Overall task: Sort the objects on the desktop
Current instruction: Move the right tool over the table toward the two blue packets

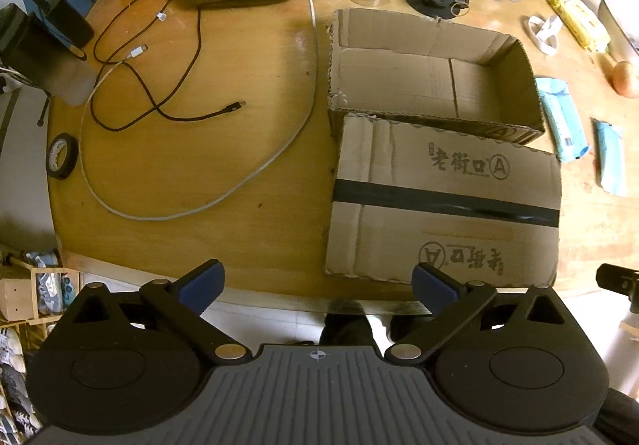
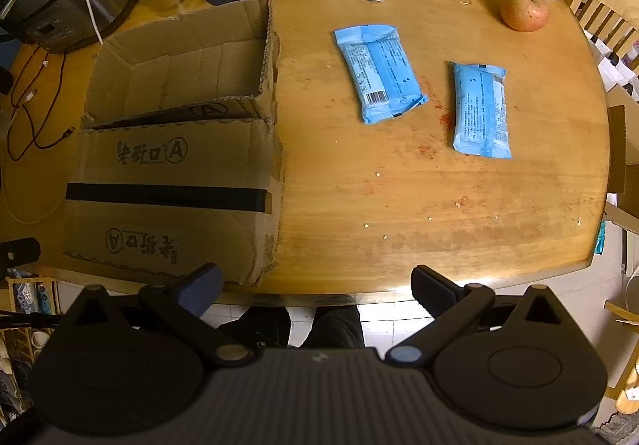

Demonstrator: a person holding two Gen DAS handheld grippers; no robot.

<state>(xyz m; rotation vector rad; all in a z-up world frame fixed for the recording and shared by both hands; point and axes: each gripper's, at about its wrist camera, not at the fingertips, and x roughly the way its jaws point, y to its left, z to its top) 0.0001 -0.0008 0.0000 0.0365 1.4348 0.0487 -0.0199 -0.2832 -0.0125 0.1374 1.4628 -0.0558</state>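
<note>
Two claws, both gaping and empty: left black two-finger gripper (image 1: 318, 291) and right black two-finger gripper (image 2: 315, 287), low at table's near edge. Ahead and slightly right of right claw: two flat light-blue plastic packets (image 2: 379, 74) (image 2: 481, 109), long axes running away from claw, nearer one tilted left at its far end. Right claw likely nearer. Left of them: open brown cardboard box (image 2: 179, 62), flap folded toward claw.
</note>
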